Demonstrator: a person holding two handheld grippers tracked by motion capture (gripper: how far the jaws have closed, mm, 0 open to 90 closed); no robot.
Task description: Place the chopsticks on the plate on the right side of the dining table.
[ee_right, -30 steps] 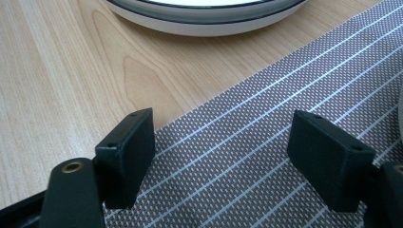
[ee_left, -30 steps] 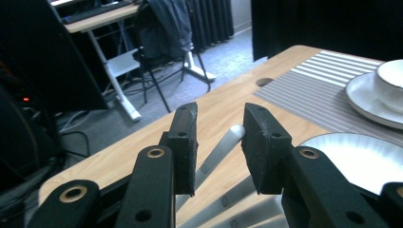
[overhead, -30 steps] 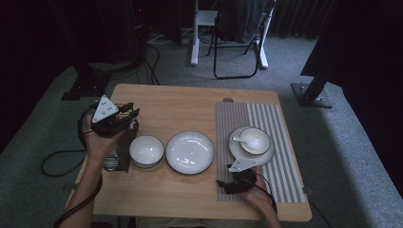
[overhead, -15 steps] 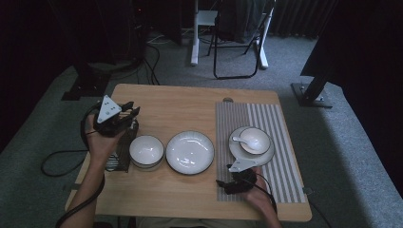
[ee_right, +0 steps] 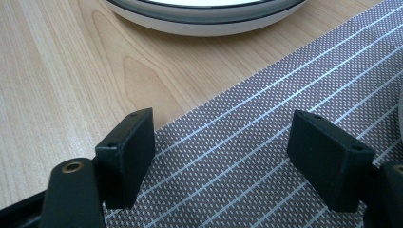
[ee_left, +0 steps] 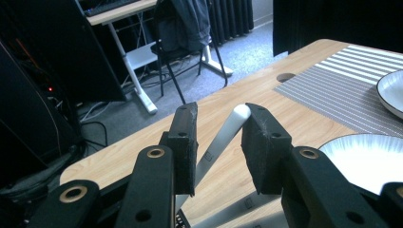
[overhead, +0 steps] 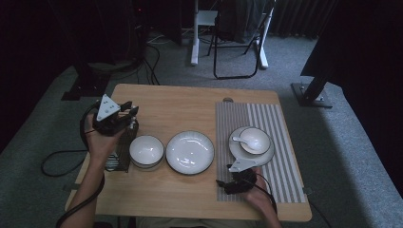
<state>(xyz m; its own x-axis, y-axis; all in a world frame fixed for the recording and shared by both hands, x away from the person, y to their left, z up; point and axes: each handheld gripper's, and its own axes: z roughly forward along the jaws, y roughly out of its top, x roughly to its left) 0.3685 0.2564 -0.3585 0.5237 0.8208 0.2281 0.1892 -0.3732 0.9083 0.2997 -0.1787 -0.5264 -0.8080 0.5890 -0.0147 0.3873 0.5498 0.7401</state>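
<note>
At the left edge of the table (overhead: 190,102), the main risk is the grip. The left gripper (overhead: 127,111) hangs over the wire rack (overhead: 121,152) with a pale utensil handle (ee_left: 221,137) running diagonally between its half-closed jaws. It touches the right pad near the tip and passes behind the left one; can't tell if the pads actually pinch it. If it's only wedged, any tilt could drop it back onto the rack or onto the empty bowl (overhead: 146,150) just beside it. A second handle (ee_left: 228,209) lies lower down and could snag on a lift.

The right gripper (ee_right: 223,137) rests on the striped placemat (overhead: 280,123) near its edge, jaws spread wide with nothing between them. Dragging it could bunch the mat under the saucer.

Containers:
- Big plate (overhead: 189,152): empty.
- Saucer (overhead: 237,151): carries a small bowl (overhead: 255,140).
- Small bowl: a spoon (overhead: 240,140) sits in it.
</note>
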